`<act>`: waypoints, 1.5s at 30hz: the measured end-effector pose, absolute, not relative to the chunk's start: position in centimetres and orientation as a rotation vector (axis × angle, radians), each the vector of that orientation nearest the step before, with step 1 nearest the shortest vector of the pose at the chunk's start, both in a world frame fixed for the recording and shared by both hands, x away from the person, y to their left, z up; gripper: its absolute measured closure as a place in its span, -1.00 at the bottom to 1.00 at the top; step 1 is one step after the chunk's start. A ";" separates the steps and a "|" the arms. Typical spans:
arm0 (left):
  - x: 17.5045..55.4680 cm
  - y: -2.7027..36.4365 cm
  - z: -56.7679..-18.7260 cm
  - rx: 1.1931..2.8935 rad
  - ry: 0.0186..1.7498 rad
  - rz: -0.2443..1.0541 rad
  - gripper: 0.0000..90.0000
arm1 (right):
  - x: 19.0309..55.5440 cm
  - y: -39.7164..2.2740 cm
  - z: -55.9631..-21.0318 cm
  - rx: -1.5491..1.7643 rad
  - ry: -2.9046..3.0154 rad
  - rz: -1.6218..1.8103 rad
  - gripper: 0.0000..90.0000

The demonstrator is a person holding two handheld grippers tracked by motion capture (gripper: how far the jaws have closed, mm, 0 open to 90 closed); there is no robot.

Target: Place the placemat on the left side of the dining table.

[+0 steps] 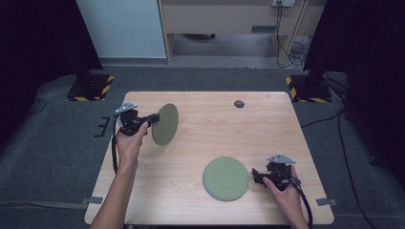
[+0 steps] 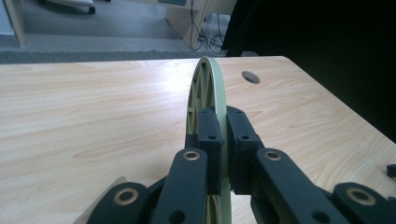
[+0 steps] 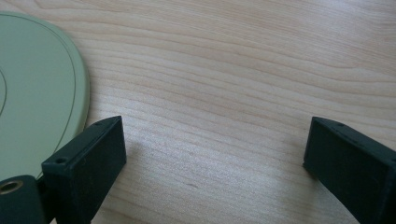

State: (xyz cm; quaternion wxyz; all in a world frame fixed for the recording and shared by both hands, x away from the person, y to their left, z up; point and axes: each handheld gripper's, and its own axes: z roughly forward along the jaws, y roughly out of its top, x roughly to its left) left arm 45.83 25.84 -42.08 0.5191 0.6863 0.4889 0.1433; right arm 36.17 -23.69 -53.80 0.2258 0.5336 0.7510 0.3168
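Wooden desk [image 1: 205,133]: left gripper [image 1: 152,119] pinches a green plate [image 1: 165,124] on edge, aloft. Right gripper [image 3: 215,154], jaws spread, rests beside the plate stack [image 1: 226,179]. Next, probably: lower plate onto stack.

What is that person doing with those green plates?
A person holds tongs in each hand at a wooden table. The left tongs are clamped on the rim of one green plate, holding it up on edge above the table. More green plates sit in a flat stack nearby. The right tongs rest open beside that stack, gripping nothing.
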 end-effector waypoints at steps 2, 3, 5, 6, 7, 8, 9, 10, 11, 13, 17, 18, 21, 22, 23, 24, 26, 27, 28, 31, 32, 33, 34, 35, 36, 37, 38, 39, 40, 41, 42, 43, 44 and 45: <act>45.9 26.1 -42.4 1.645 1.187 0.342 0.90 | 36.2 -23.7 -53.8 1.470 2.071 0.874 -0.87; 46.0 26.2 -42.6 1.642 1.193 0.340 0.90 | 36.2 -23.7 -53.8 1.468 2.071 0.873 -0.87; 45.9 26.4 -42.8 1.642 1.200 0.342 0.90 | 36.1 -23.7 -53.8 1.466 2.070 0.872 -0.87; 45.9 26.5 -42.9 1.642 1.203 0.341 0.90 | 36.1 -23.7 -53.8 1.467 2.069 0.871 -0.86; 45.9 26.7 -43.1 1.639 1.207 0.342 0.90 | 36.2 -23.7 -53.8 1.468 2.069 0.872 -0.86; 45.9 26.8 -43.1 1.632 1.209 0.339 0.90 | 36.2 -23.7 -53.8 1.469 2.070 0.873 -0.87; 45.8 27.0 -43.2 1.627 1.214 0.340 0.90 | 36.2 -23.7 -53.8 1.470 2.070 0.873 -0.87; 45.8 27.1 -43.2 1.625 1.216 0.344 0.90 | 36.2 -23.7 -53.8 1.468 2.070 0.873 -0.87; 45.7 27.2 -43.2 1.627 1.219 0.348 0.90 | 36.2 -23.7 -53.8 1.468 2.071 0.874 -0.87; 45.7 27.5 -43.2 1.628 1.224 0.354 0.90 | 36.2 -23.6 -53.8 1.468 2.074 0.873 -0.87; 45.7 28.1 -43.4 1.622 1.238 0.363 0.90 | 36.2 -23.6 -53.8 1.467 2.072 0.873 -0.87; 45.6 28.2 -43.4 1.622 1.243 0.366 0.90 | 36.2 -23.6 -53.8 1.465 2.073 0.873 -0.87; 45.6 28.7 -43.5 1.619 1.259 0.378 0.90 | 36.2 -23.6 -53.8 1.468 2.072 0.874 -0.87; 45.6 28.8 -43.5 1.617 1.263 0.379 0.90 | 36.2 -23.6 -53.8 1.466 2.073 0.873 -0.87; 45.6 29.0 -43.6 1.617 1.265 0.382 0.90 | 36.2 -23.6 -53.8 1.467 2.072 0.874 -0.87; 45.6 29.2 -43.7 1.611 1.271 0.381 0.90 | 36.2 -23.6 -53.8 1.468 2.072 0.873 -0.87; 45.5 29.5 -43.8 1.606 1.276 0.382 0.90 | 36.2 -23.6 -53.8 1.468 2.072 0.873 -0.87; 45.5 29.6 -43.9 1.604 1.277 0.383 0.90 | 36.2 -23.6 -53.8 1.468 2.072 0.874 -0.87; 45.5 29.7 -43.9 1.604 1.277 0.384 0.90 | 36.2 -23.6 -53.8 1.470 2.072 0.874 -0.87; 45.4 30.1 -44.1 1.598 1.286 0.387 0.90 | 36.2 -23.6 -53.8 1.470 2.072 0.874 -0.87; 45.4 30.4 -44.2 1.597 1.290 0.387 0.90 | 36.2 -23.6 -53.8 1.471 2.071 0.873 -0.87; 45.4 30.5 -44.2 1.594 1.293 0.387 0.90 | 36.2 -23.6 -53.8 1.470 2.072 0.873 -0.87; 45.4 30.7 -44.3 1.593 1.295 0.387 0.90 | 36.2 -23.6 -53.8 1.469 2.072 0.873 -0.87; 45.4 30.9 -44.4 1.589 1.301 0.387 0.90 | 36.2 -23.6 -53.8 1.470 2.072 0.873 -0.87; 45.4 31.1 -44.4 1.586 1.305 0.387 0.90 | 36.3 -23.6 -53.8 1.467 2.073 0.873 -0.87; 45.4 31.2 -44.5 1.584 1.308 0.388 0.90 | 36.3 -23.6 -53.8 1.463 2.073 0.873 -0.87; 45.4 31.3 -44.6 1.582 1.311 0.390 0.90 | 36.3 -23.6 -53.8 1.463 2.073 0.874 -0.87; 45.4 31.5 -44.7 1.581 1.315 0.390 0.90 | 36.3 -23.6 -53.8 1.464 2.074 0.874 -0.87; 45.4 31.6 -44.8 1.580 1.319 0.390 0.90 | 36.3 -23.6 -53.8 1.463 2.074 0.874 -0.87; 45.4 31.7 -44.9 1.580 1.321 0.391 0.90 | 36.3 -23.6 -53.8 1.463 2.074 0.874 -0.87; 45.3 31.8 -44.9 1.578 1.324 0.391 0.90 | 36.3 -23.6 -53.8 1.462 2.074 0.874 -0.87; 45.3 31.9 -45.0 1.578 1.323 0.390 0.90 | 36.3 -23.6 -53.8 1.462 2.074 0.874 -0.87; 45.3 32.0 -45.0 1.576 1.324 0.392 0.90 | 36.3 -23.6 -53.8 1.463 2.074 0.874 -0.87; 45.2 32.1 -45.1 1.576 1.327 0.394 0.90 | 36.3 -23.6 -53.8 1.461 2.074 0.874 -0.87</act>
